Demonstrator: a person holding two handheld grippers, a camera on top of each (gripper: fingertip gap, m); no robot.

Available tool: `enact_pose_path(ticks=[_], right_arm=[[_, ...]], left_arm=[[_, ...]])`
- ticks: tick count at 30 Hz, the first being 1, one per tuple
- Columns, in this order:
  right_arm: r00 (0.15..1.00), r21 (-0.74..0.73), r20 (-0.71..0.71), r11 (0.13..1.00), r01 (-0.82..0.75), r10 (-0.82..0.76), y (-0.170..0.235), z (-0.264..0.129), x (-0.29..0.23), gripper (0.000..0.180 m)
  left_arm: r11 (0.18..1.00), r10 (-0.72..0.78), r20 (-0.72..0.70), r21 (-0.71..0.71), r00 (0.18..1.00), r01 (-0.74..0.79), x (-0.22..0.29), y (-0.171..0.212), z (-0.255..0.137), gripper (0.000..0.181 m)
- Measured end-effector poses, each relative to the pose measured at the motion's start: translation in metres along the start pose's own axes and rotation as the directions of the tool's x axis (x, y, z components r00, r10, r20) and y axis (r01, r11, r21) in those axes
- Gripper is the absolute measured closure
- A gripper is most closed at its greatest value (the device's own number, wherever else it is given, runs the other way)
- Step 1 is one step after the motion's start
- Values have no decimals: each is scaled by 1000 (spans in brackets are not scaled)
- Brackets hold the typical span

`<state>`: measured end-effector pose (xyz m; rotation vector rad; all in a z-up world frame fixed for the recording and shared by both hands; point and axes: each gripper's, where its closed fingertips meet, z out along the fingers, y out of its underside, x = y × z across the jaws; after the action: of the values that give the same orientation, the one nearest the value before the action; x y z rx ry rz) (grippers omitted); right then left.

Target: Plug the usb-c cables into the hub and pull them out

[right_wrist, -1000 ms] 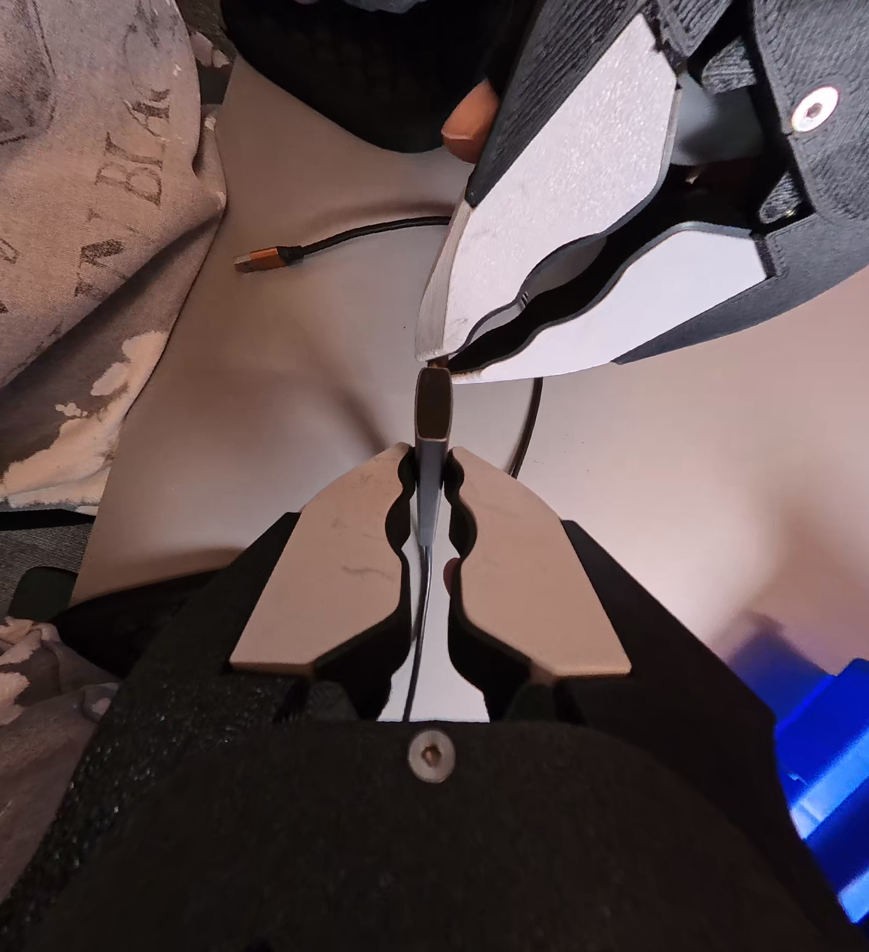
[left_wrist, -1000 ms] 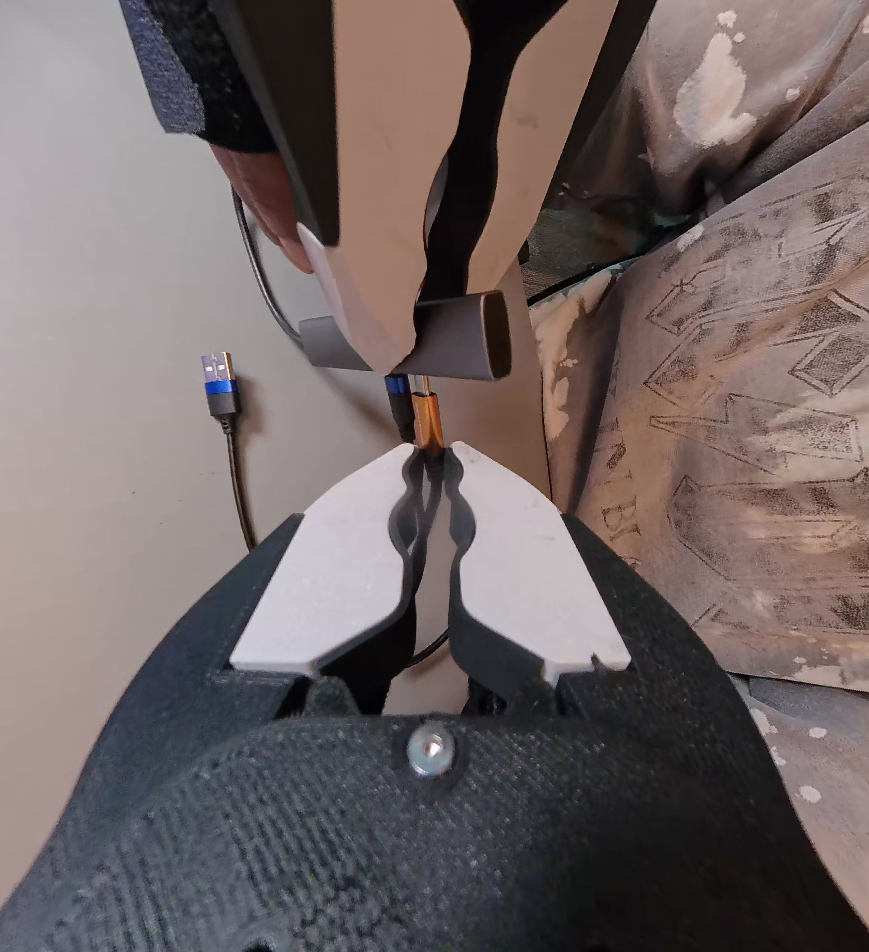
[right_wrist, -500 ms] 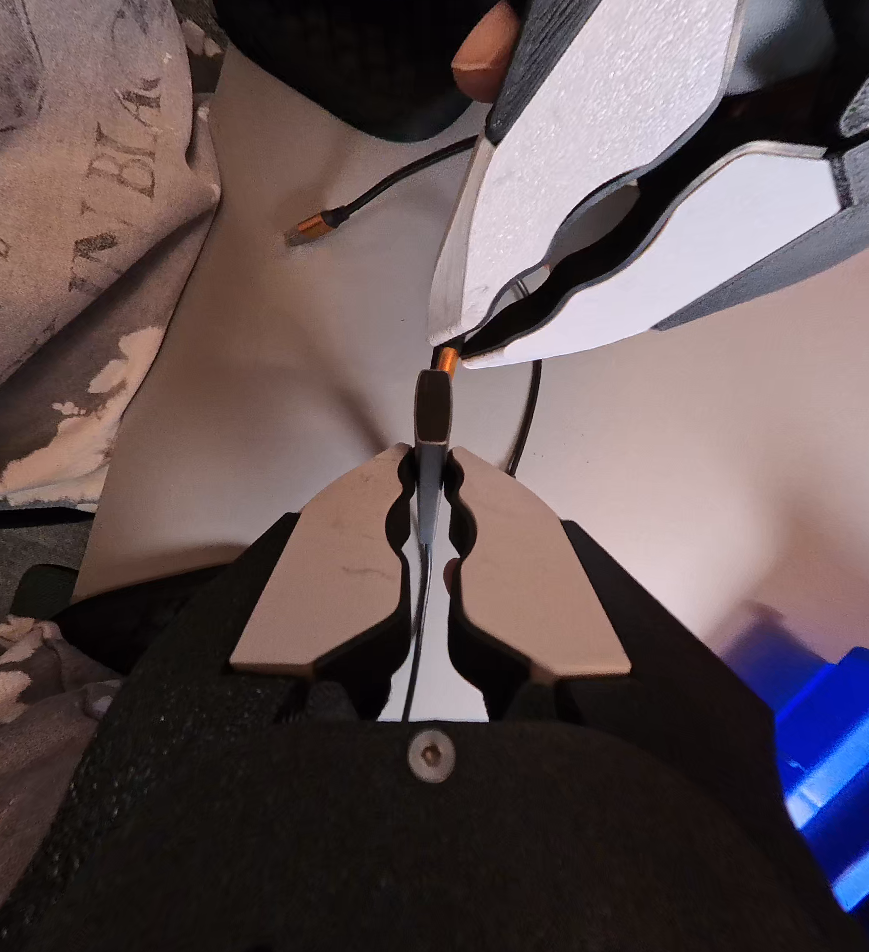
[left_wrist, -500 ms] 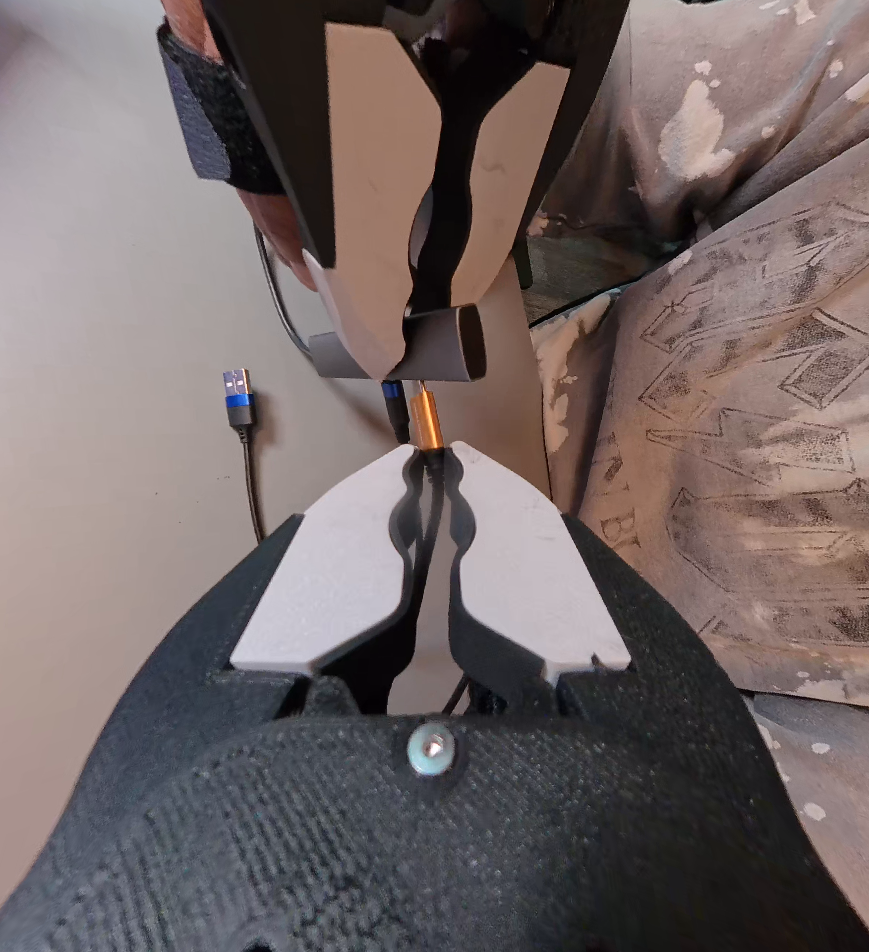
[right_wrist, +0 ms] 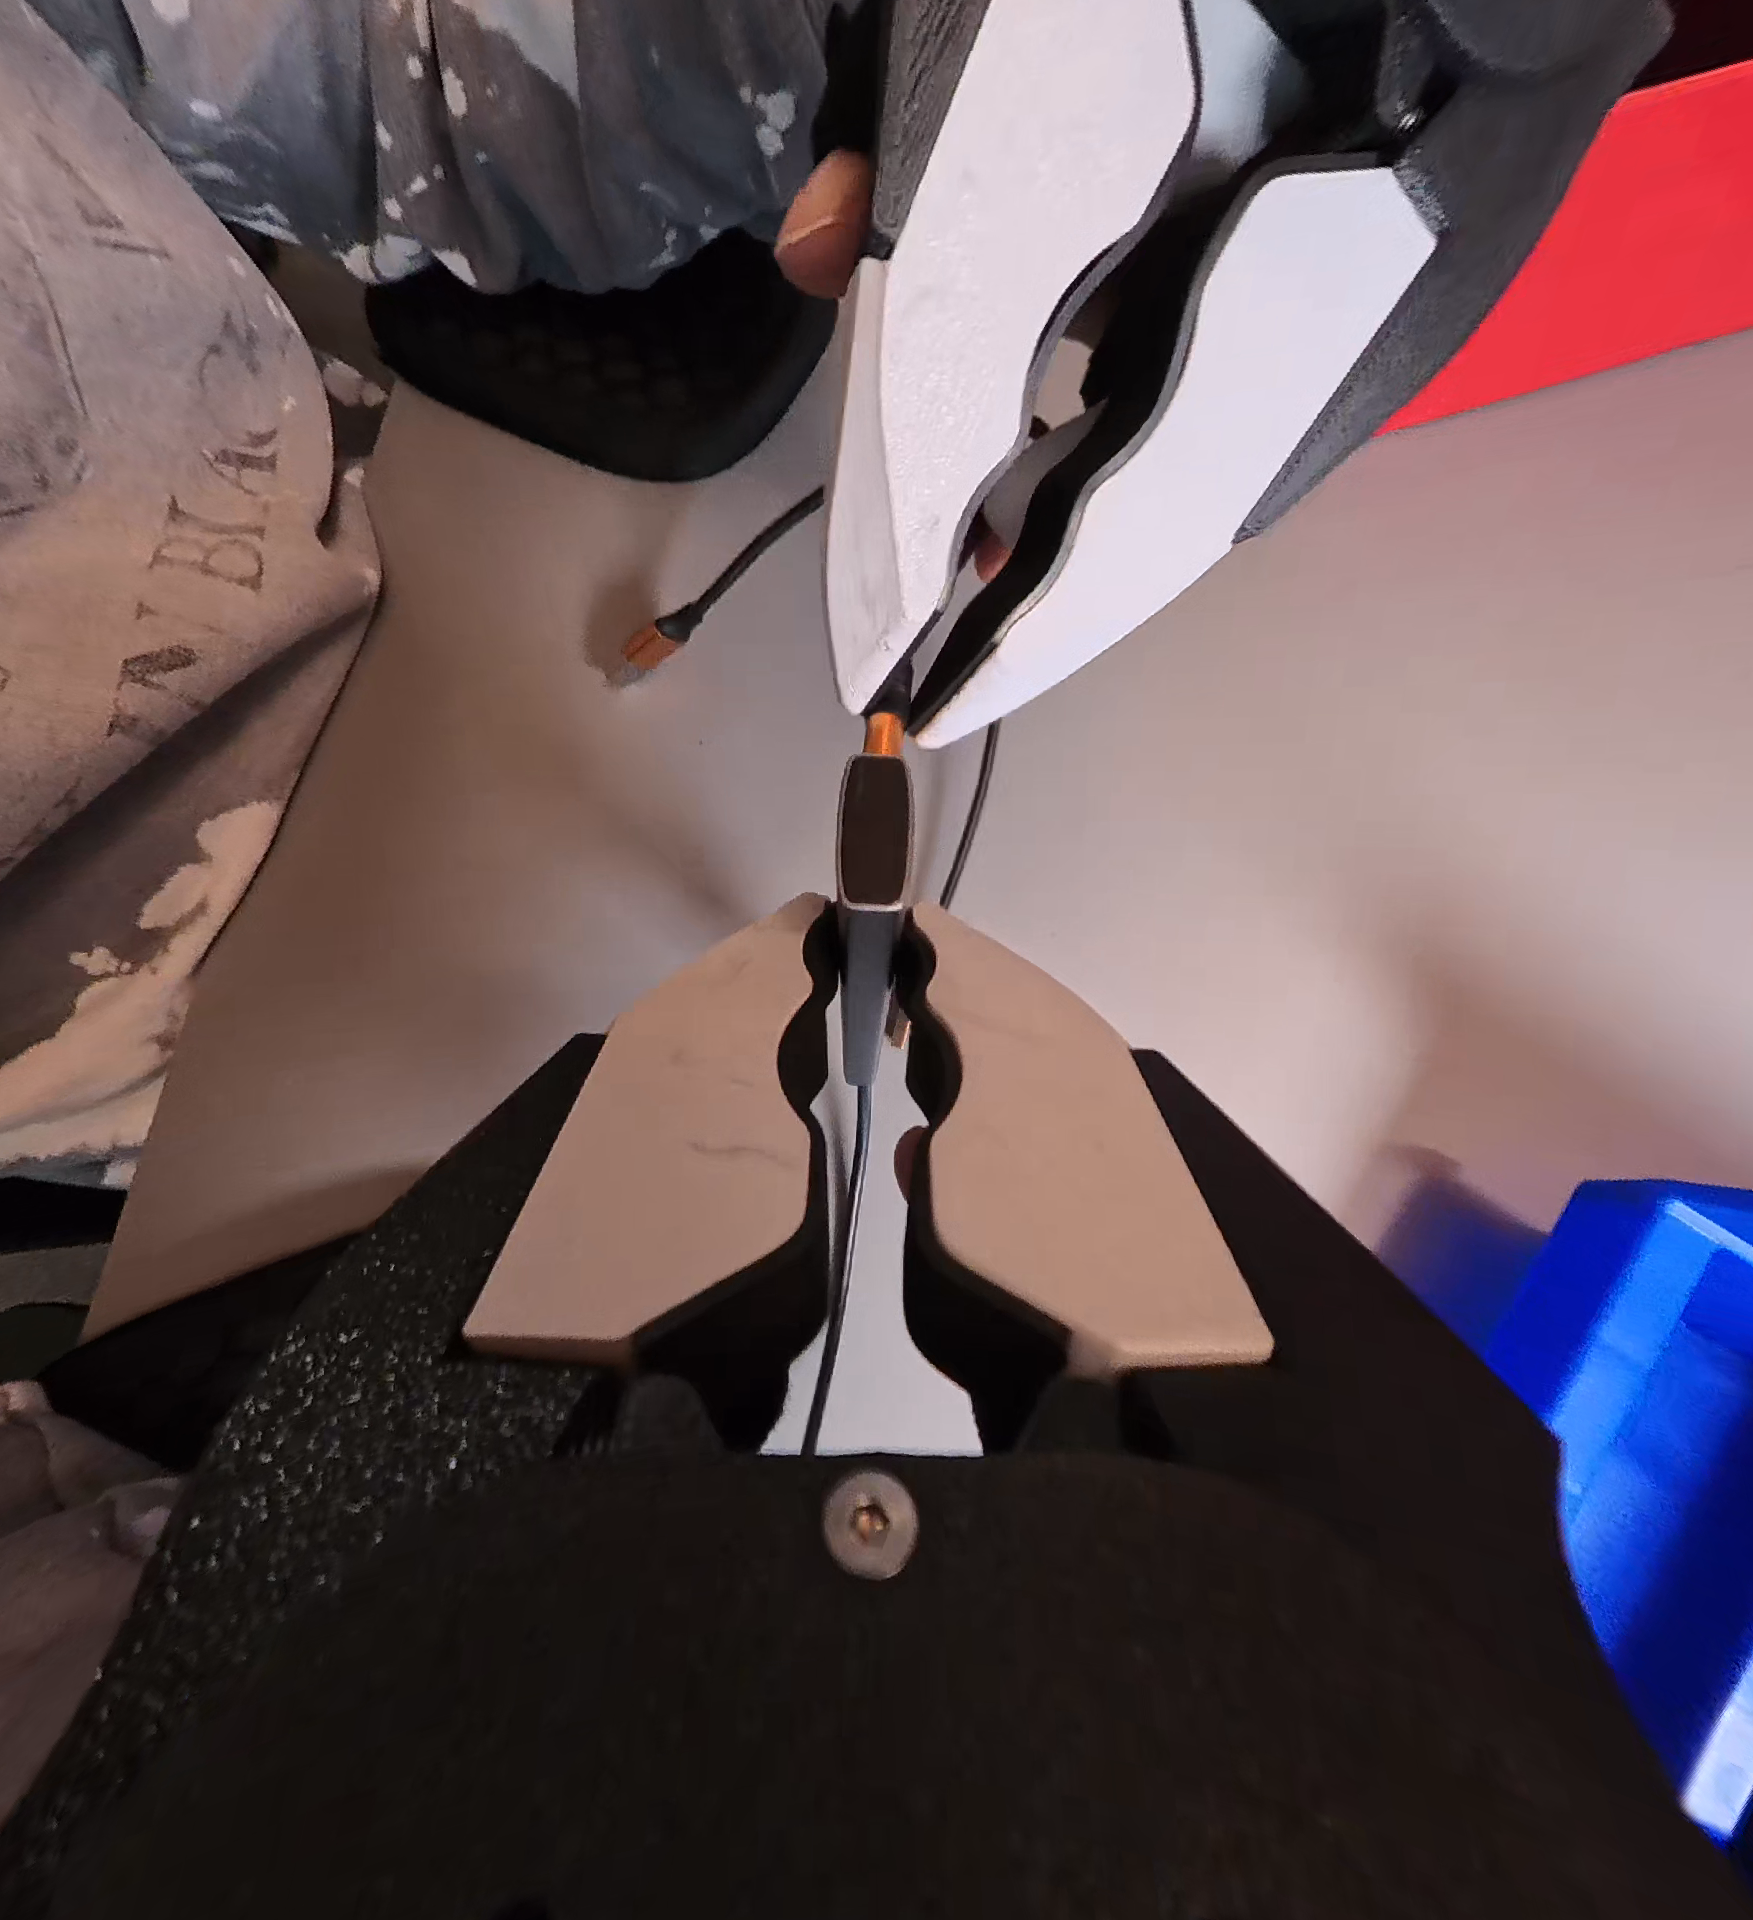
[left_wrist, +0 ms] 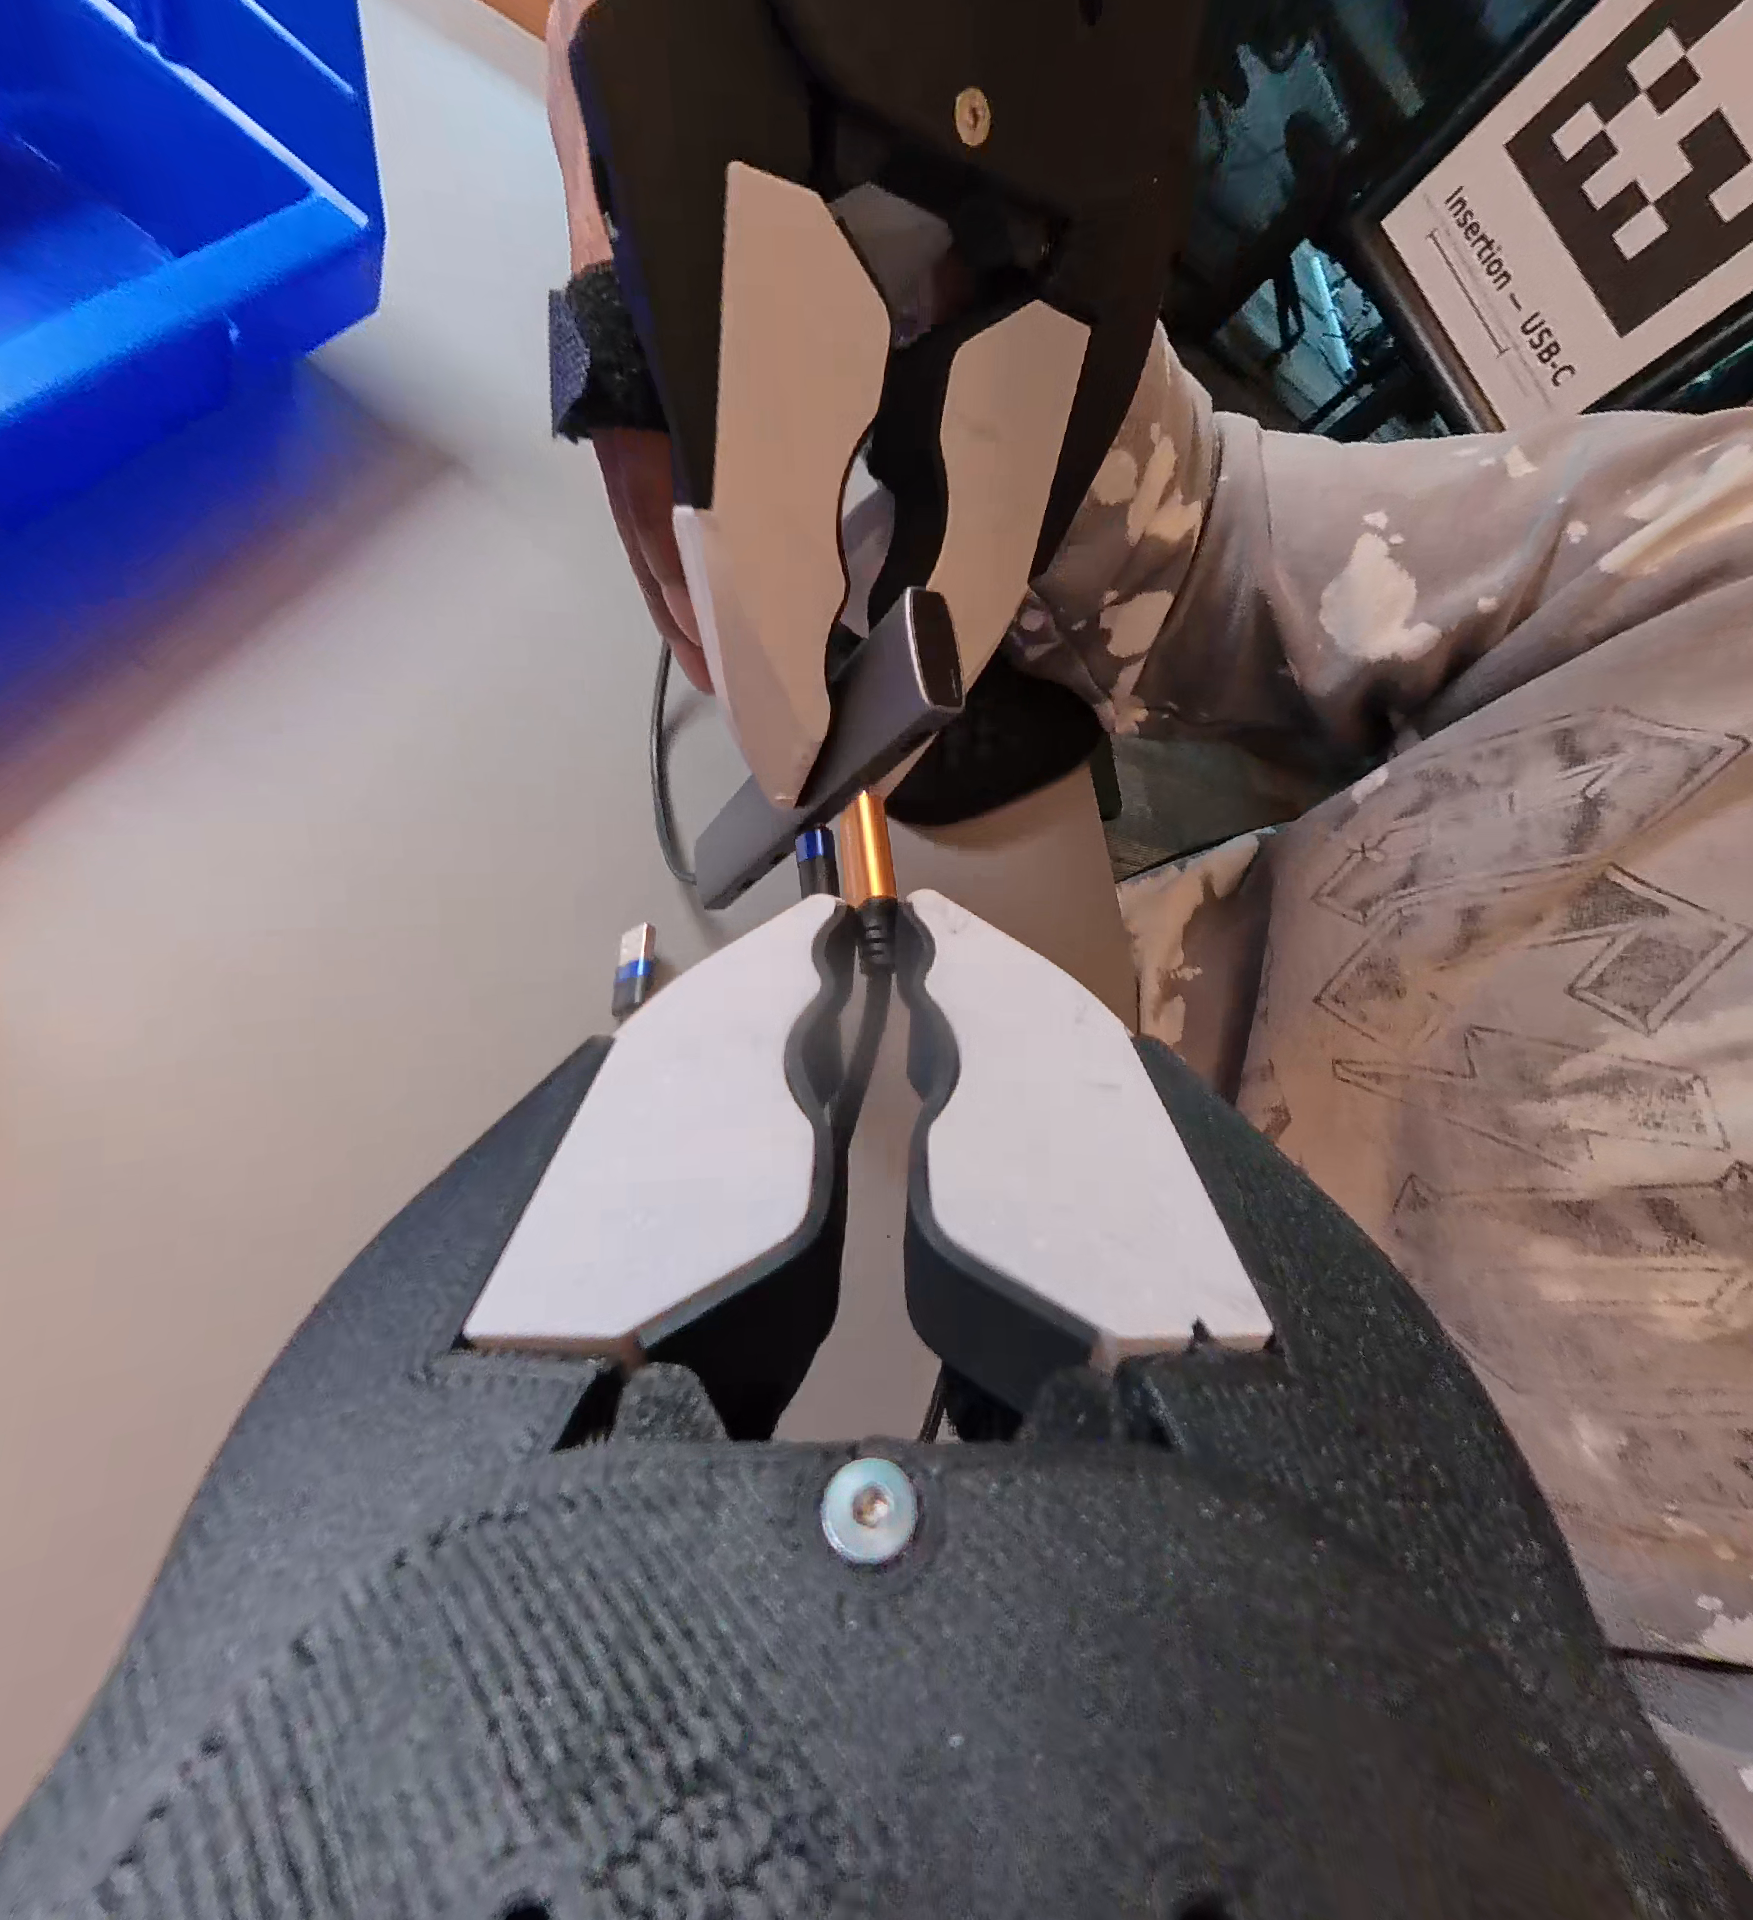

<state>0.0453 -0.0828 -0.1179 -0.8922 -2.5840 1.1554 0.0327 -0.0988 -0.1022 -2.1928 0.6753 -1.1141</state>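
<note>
The left gripper (left_wrist: 870, 906) is clenched on the orange usb-c plug (left_wrist: 869, 858), whose tip meets the grey hub (left_wrist: 856, 727). The right gripper (right_wrist: 870, 914) clamps that hub above the table (right_wrist: 1371, 831), a blue-collared plug (left_wrist: 816, 858) beside the orange one. A loose blue-banded usb connector (left_wrist: 635, 968) lies nearby; a blue bin (left_wrist: 124, 260) stands well apart.

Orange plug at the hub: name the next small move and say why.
Probably a short straight pull along the plug's axis. The left gripper is shut on the orange plug, which looks seated in the hub beside the blue plug. The right gripper clamps the hub, so it can brace.
</note>
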Motion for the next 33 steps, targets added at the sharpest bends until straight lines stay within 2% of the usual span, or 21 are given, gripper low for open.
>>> enact_pose_path(ticks=[5, 8, 11, 19, 23, 26, 28, 30, 33], right_arm=[[1000, 31, -23, 999, -9, 9, -3, -5, 5, 170], [999, -7, -37, 1000, -4, 4, 0, -3, 5, 170], [999, -64, -48, 998, 6, -9, 5, 3, 7, 170], [997, -70, -77, 997, 19, -25, 1, 4, 10, 170], [998, -80, -47, 996, 41, -45, -5, 13, 3, 170], [996, -59, -84, 998, 18, -23, -13, 5, 6, 170], [993, -55, -113, 998, 22, -28, -12, -1, 7, 170], [995, -35, -102, 999, 17, -20, -12, -2, 7, 170], [995, -33, -103, 999, 11, -15, -14, 3, 9, 170]], left_arm=[[999, 28, 54, 33, 998, -30, -1, -8, -1, 173], [997, 45, 78, 56, 996, -49, 0, -13, -2, 173], [997, 61, 106, 29, 992, -64, -2, -11, 2, 173], [991, 127, 222, 10, 967, -133, -5, -16, 4, 174], [986, 164, 220, -1, 961, -168, -2, -19, 10, 180], [974, 210, 271, 21, 939, -224, 6, -29, -14, 180], [958, 247, 324, 59, 913, -280, 16, -36, -36, 178], [941, 290, 400, 48, 870, -336, 17, -36, -46, 159], [941, 326, 399, -47, 857, -336, 15, -23, -34, 154]])
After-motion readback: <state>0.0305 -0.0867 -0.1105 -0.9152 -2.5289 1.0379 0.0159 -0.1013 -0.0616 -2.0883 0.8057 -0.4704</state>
